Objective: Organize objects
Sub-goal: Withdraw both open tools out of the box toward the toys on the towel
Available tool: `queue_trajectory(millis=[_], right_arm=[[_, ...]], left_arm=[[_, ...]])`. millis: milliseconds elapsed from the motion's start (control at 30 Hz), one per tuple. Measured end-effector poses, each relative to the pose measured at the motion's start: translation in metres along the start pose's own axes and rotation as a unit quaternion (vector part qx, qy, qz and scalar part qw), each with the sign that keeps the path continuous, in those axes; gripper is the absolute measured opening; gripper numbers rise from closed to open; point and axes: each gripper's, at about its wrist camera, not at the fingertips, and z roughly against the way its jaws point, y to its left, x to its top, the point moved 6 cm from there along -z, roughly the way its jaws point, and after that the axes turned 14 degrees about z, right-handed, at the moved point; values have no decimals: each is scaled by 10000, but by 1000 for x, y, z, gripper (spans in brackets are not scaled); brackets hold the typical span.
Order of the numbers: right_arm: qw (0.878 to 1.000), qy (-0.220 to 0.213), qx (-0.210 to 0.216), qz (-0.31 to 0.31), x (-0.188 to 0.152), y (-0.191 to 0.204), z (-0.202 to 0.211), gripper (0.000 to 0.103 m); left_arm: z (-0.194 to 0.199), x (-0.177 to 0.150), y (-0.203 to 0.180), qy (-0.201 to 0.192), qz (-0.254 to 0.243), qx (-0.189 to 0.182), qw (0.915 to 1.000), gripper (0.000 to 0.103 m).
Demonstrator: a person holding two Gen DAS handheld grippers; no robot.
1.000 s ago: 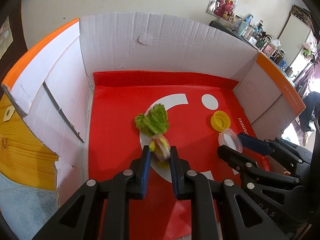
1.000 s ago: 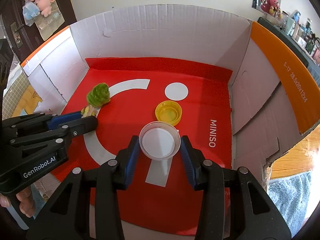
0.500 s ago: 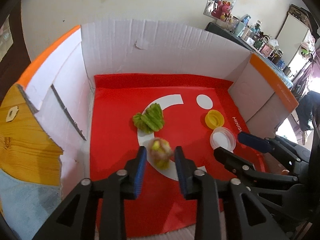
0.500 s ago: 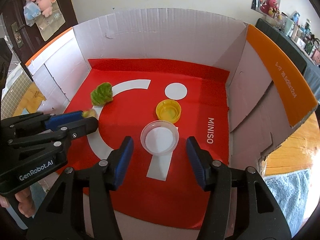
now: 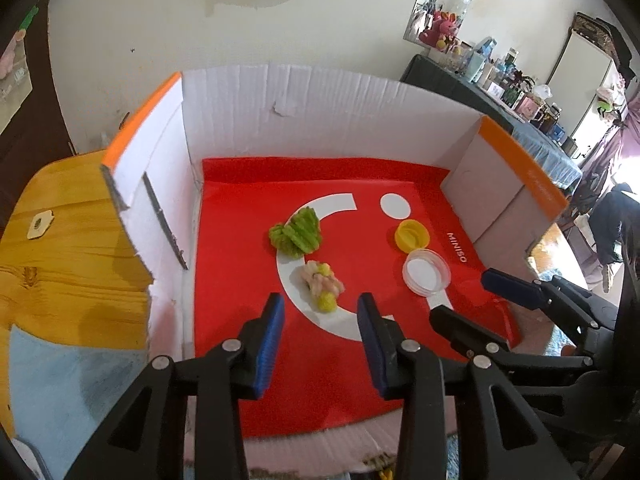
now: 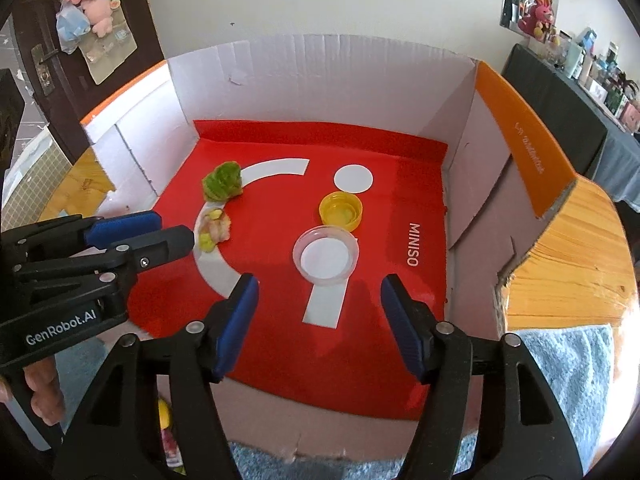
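Observation:
A white cardboard box [image 5: 320, 112] [image 6: 320, 80] with a red floor holds four things. A green fuzzy piece [image 5: 298, 232] [image 6: 223, 182] lies mid-left. A pink and yellow fuzzy piece [image 5: 322, 284] [image 6: 214, 230] lies just in front of it. A yellow cap [image 5: 412, 234] [image 6: 341, 210] and a clear round lid [image 5: 426, 272] [image 6: 325, 258] lie to the right. My left gripper [image 5: 320, 320] [image 6: 168, 228] is open and empty, just short of the pink piece. My right gripper [image 6: 320, 320] [image 5: 468, 296] is open and empty, just short of the clear lid.
The box stands on a wooden table [image 5: 60, 248] [image 6: 572, 264] with a blue towel [image 5: 72, 392] [image 6: 568, 380] at the near side. Torn box flaps [image 5: 160, 216] [image 6: 500, 184] stand at left and right. A small yellow thing [image 6: 164, 416] lies outside the box's front edge.
Both grippers opened and drew back. The left let go of the pink and yellow piece, the right let go of the clear lid. Both things now lie on the red floor.

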Motion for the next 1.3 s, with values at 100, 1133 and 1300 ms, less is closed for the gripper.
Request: queue_trajectory(millis=[100,1133,1300], right_arm=[[10000,-63,0,28,-1,3,8,67],[9990,-363,-198,187,-30,27,64,88],[9986,-398,-255,231,-38,32,74,91]], left_arm=[[11,-3,0,-101,-3,-11,9999,50],[68,-30,5,-566,33,0,9984,78],[75,-38,7,-631,46,31,9980,82]])
